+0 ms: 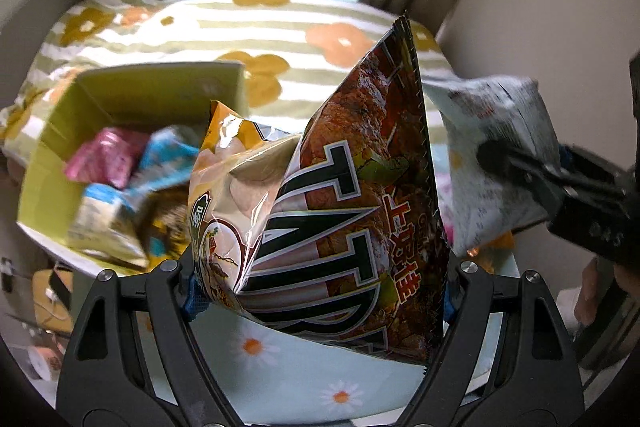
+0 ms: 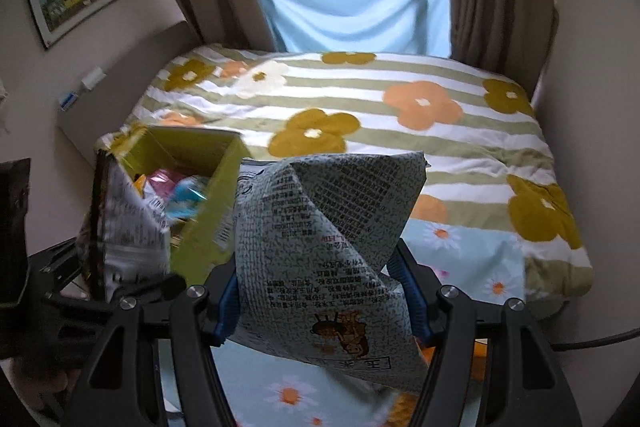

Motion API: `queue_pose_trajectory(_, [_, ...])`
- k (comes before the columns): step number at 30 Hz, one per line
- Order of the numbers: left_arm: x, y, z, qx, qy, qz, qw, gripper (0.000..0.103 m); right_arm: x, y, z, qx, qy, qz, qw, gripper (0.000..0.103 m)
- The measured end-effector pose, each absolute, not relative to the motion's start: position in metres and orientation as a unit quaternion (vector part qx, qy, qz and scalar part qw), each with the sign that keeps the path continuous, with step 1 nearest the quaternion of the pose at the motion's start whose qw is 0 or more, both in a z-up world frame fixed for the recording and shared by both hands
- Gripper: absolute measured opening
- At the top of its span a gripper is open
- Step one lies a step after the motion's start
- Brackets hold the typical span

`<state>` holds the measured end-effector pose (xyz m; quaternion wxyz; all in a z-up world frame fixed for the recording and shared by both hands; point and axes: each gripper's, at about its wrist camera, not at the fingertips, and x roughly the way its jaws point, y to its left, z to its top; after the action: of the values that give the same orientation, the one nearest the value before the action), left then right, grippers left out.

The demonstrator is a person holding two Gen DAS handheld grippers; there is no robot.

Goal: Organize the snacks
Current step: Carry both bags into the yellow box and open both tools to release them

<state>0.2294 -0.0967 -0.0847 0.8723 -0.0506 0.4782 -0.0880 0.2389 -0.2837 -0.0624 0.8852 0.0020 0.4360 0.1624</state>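
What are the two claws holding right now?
Left claw: closed on two snack bags, a brown chip bag and a yellow chip bag.
Right claw: closed on a silver snack bag.

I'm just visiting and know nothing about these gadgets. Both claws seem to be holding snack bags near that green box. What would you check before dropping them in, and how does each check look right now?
1. Left gripper shut on the brown and black crinkly chip bag: ok.
2. A second, yellow and cream foil bag seems caught in the same grip: cannot tell how firmly.
3. Right gripper shut on the silver-grey printed snack bag: ok.
4. Open green cardboard box has spare room beside the small pink packet: ok.
5. Bags positioned over the box opening: not ok, both are beside it.
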Motion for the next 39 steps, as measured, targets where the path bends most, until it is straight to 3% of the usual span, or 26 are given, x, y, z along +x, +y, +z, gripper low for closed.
queue_pose_trajectory(9, [0.252, 0.010, -0.074, -0.065, 0.468, -0.059, 0.880, 0.081, 0.248, -0.198, -0.056, 0.012, 0.418, 0.179, 0.890, 0.062])
queue_pose_trajectory(20, [0.286, 0.135, -0.114, -0.054, 0.505, -0.042, 0.861, 0.081, 0.272, -0.085, -0.085, 0.018, 0.443, 0.186, 0.877, 0.062])
queue_pose_trajectory(28, [0.305, 0.163, -0.148, -0.032, 0.541, -0.082, 0.836, 0.087, 0.273, -0.046, -0.108, 0.028, 0.470, 0.157, 0.868, 0.062])
queue_pose_trajectory(32, [0.307, 0.169, -0.158, -0.011, 0.546, -0.086, 0.834, 0.102, 0.271, -0.043, -0.116, 0.027, 0.484, 0.140, 0.863, 0.062])
queue_pose_trajectory(39, [0.300, 0.174, -0.162, -0.023, 0.552, -0.084, 0.829, 0.102, 0.271, -0.044, -0.124, 0.027, 0.496, 0.142, 0.856, 0.062])
